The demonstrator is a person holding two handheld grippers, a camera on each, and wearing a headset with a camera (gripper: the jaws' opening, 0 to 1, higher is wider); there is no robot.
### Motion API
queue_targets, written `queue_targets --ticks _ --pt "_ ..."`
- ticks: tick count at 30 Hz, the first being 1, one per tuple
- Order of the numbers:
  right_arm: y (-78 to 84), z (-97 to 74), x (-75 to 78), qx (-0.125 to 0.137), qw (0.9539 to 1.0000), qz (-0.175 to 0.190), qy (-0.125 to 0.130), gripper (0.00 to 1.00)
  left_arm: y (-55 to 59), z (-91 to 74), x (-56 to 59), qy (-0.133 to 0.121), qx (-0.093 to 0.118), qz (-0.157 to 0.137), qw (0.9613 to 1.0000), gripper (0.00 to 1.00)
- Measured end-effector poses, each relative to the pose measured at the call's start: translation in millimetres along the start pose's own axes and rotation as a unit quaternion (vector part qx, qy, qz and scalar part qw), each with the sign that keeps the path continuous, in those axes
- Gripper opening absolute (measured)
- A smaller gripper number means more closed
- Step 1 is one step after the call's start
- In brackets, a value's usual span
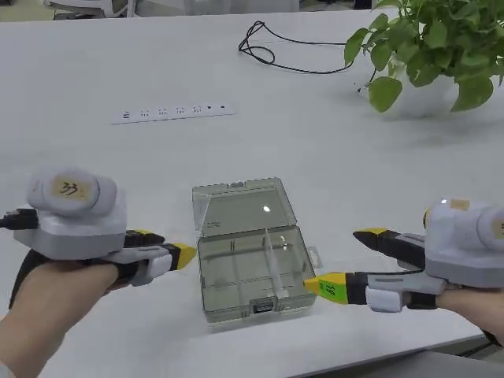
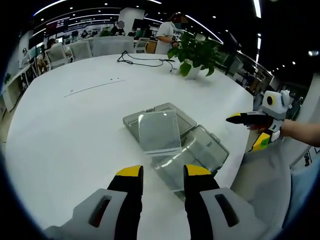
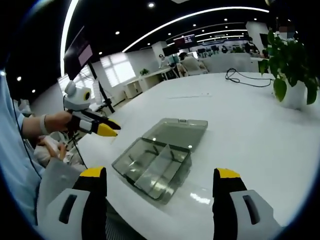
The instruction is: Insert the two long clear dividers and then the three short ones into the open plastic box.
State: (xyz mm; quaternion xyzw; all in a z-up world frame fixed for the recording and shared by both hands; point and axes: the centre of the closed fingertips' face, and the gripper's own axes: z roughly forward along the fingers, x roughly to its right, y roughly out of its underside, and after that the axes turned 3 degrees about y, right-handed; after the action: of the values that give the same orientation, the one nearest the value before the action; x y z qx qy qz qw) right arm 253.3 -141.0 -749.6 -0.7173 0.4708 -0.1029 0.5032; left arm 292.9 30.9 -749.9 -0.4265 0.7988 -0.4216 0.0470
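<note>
As the open plastic box [image 1: 236, 309] sat on the bench [image 1: 118, 173] between a slightly parted left tool [image 1: 168, 246] and wide-spread right tool [image 1: 340, 260], both empty, clear dividers [image 1: 277, 253] stood inside, all 5 unconfirmed.

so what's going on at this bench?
A person holds a gripper in each hand on either side of the open plastic box on the white table. The left gripper and the right gripper are both open and hold nothing. The right one's lower jaw is close to the box's front right corner. Clear dividers stand inside the box, but their number is hard to tell.
</note>
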Motion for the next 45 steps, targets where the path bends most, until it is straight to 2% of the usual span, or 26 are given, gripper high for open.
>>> queue_targets --ticks 5,11,18,22,23,24,28,33,38,42,45 --pt "-3.3 6.4 0.8 0.007 0.9987 0.05 0.005 0.81 -4.5 9.3 21.3 0.022 0.005 0.006 0.9997 0.3" --pt "-11.2 10.9 -5.7 0.022 0.9967 0.078 -0.003 0.74 -8.7 16.5 35.3 0.033 0.013 0.012 0.9993 0.3" --pt "-27.3 19.0 -13.9 0.05 0.9906 0.127 -0.016 0.63 -13.1 27.1 55.7 0.043 0.027 0.015 0.9986 0.3" --pt "-38.8 23.1 -22.2 0.074 0.9859 0.146 -0.034 0.51 -14.2 31.9 64.9 0.05 0.031 0.014 0.9982 0.3" --pt "-40.7 24.4 -25.8 0.072 0.9824 0.167 -0.041 0.47 -14.1 32.7 66.9 0.051 0.031 0.015 0.9981 0.3" --pt "-41.9 25.4 -26.6 0.073 0.9813 0.173 -0.043 0.45 -13.9 33.4 68.2 0.052 0.032 0.017 0.998 0.3" --pt "-45.8 31.3 -29.8 0.069 0.9808 0.177 -0.045 0.35 -13.6 35.7 71.8 0.057 0.033 0.015 0.9977 0.3" --pt "-45.2 38.2 -34.4 0.059 0.9762 0.203 -0.051 0.3 -14.7 36.5 75.4 0.06 0.036 0.015 0.9975 0.3" --pt "-38.3 45.2 -38.7 0.033 0.9713 0.23 -0.052 0.21 -12.6 37.4 78.4 0.061 0.035 0.016 0.9974 0.3" --pt "-38.4 47.1 -40.9 0.029 0.9694 0.238 -0.052 0.17 -10.6 37.7 81.1 0.063 0.034 0.017 0.9973 0.3" --pt "-38.6 48.0 -40.9 0.028 0.9698 0.237 -0.052 0.14 -9.9 37.6 82.2 0.064 0.034 0.018 0.9972 0.3"
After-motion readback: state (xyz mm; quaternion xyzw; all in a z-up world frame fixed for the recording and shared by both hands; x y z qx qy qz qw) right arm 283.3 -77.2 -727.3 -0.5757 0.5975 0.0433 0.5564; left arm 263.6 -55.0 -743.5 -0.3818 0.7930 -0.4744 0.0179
